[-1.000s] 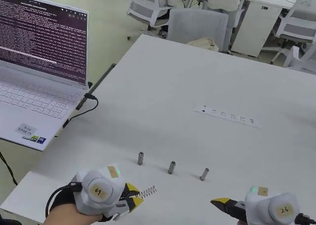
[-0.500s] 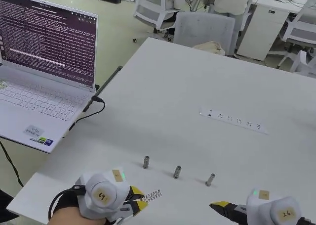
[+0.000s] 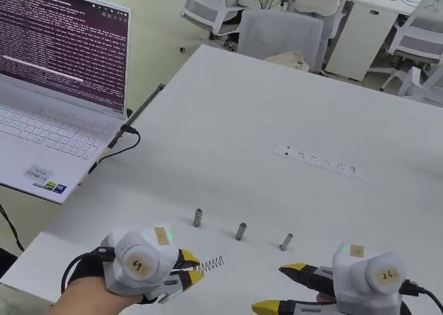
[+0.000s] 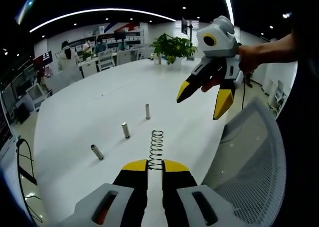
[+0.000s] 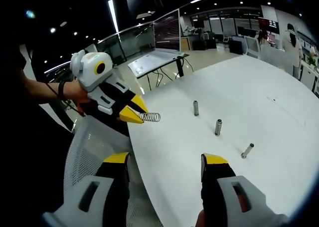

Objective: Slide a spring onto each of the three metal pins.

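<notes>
While between left fingers [image 4: 134, 166], spring [image 4: 156, 146] aloft.

Open tabletop [image 3: 273, 194] between pins [image 3: 241, 231] and power strip [image 3: 317, 160]

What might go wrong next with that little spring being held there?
The left gripper pinches the spring by one end only, so it may swivel or slip out. The pins are thin; the rightmost pin in the head view looks tilted, and a nudge could tip one. The table edge is close, so a dropped spring might roll off.
</notes>
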The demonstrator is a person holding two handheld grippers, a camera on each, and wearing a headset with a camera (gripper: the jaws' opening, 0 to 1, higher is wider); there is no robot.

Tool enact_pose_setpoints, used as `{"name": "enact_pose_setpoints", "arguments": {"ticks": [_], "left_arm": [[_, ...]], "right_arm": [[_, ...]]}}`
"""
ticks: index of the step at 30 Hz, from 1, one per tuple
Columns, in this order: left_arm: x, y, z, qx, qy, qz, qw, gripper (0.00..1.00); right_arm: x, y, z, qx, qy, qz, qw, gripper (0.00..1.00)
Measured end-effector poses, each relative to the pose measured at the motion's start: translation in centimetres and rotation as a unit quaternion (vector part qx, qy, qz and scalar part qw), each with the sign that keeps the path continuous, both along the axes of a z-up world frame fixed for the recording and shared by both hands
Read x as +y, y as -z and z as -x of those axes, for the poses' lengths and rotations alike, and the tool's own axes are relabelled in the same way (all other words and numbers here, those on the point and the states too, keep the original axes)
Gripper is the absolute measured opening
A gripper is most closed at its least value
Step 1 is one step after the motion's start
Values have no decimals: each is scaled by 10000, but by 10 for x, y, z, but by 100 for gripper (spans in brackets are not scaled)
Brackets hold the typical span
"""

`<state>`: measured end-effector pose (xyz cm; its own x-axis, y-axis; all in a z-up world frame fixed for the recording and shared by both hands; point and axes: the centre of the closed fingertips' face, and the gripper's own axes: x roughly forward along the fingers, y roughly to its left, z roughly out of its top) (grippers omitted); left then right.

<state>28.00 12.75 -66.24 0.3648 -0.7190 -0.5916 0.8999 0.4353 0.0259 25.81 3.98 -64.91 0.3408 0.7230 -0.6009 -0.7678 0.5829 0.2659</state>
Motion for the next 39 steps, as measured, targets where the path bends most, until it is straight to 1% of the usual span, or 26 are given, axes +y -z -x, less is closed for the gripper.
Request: {"name": "enact_pose_setpoints", "arguments": {"ticks": [3,7,12,18,21,24,27,30,33,36,39], "left_arm": [[-3,-1,3,-19,92,-9,10000,2],[-8,-3,7,-74,238,-38,9997,2],[-14,-8,12,-144,388,-43,9991,2],[-21,-10,19,-186,579,-54,9981,2],[-28,-11,26,-201,753,-51,9969,2],[-35,-11,31,-260,942,-101,9952,2],[-39,-13,34,-320,1040,-128,9940,2],[-43,-15,36,-335,1099,-70,9934,2],[-46,-15,38,-344,1188,-86,9923,2],[-48,-15,40,-353,1243,-97,9916,2],[-48,-15,40,-355,1261,-92,9913,2]], "right_arm": [[5,-3,-2,-41,-88,-48,9999,53],[14,-7,-2,-50,-240,-202,9995,48],[24,-8,0,21,-442,-285,9986,44],[33,-10,2,81,-612,-373,9974,39],[37,-11,4,123,-681,-434,9967,37],[39,-11,6,150,-724,-503,9960,32],[40,-9,11,219,-806,-483,9953,30],[38,-6,16,253,-870,-413,9950,30],[36,-7,18,267,-873,-459,9948,27],[34,-7,20,286,-880,-475,9946,24],[33,-5,23,305,-927,-428,9943,22]]}}
